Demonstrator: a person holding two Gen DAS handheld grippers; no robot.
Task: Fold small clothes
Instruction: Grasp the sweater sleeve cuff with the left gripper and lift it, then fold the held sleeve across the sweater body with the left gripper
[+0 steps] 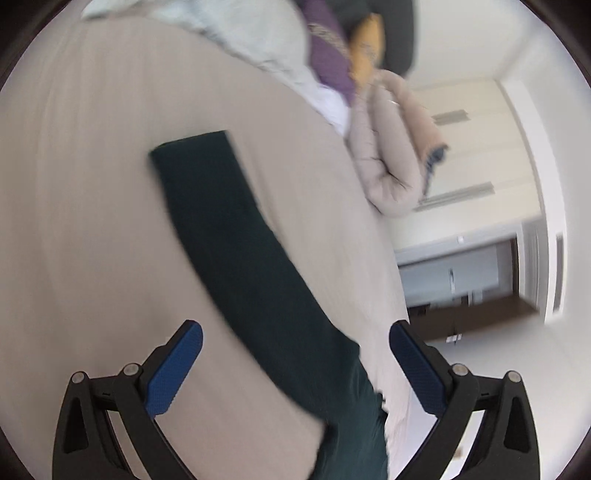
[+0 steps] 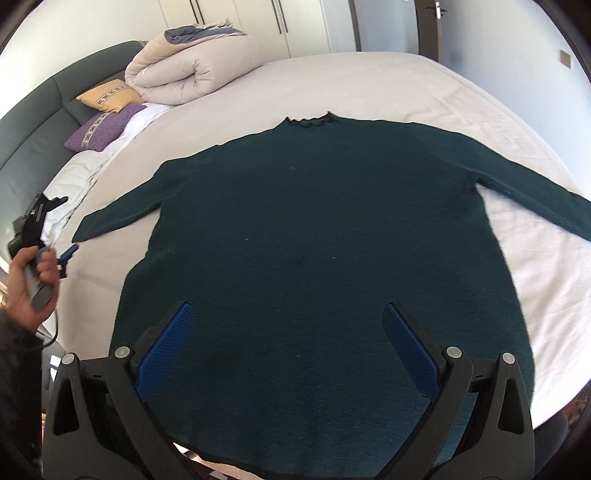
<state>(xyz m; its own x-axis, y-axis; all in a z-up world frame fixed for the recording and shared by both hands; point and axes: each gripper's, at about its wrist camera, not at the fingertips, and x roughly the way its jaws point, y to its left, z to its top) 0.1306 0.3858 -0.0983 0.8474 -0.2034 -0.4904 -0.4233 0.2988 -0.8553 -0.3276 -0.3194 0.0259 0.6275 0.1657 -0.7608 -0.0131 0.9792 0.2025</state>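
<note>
A dark green sweater (image 2: 325, 236) lies flat on the bed (image 2: 388, 85), neck at the far side, both sleeves spread out. My right gripper (image 2: 288, 314) is open and empty, hovering over the sweater's lower hem. My left gripper (image 1: 295, 332) is open and empty above the sweater's left sleeve (image 1: 229, 229), whose cuff points away from it; the view is blurred. The left gripper also shows in the right wrist view (image 2: 66, 254), held in a hand just short of the sleeve's cuff.
A rolled beige duvet (image 2: 184, 70), a yellow pillow (image 2: 109, 95) and a purple pillow (image 2: 99, 127) lie at the bed's head by the dark headboard (image 2: 33, 125). Wardrobe doors (image 2: 258, 22) stand behind. The bed's edge runs close on the right.
</note>
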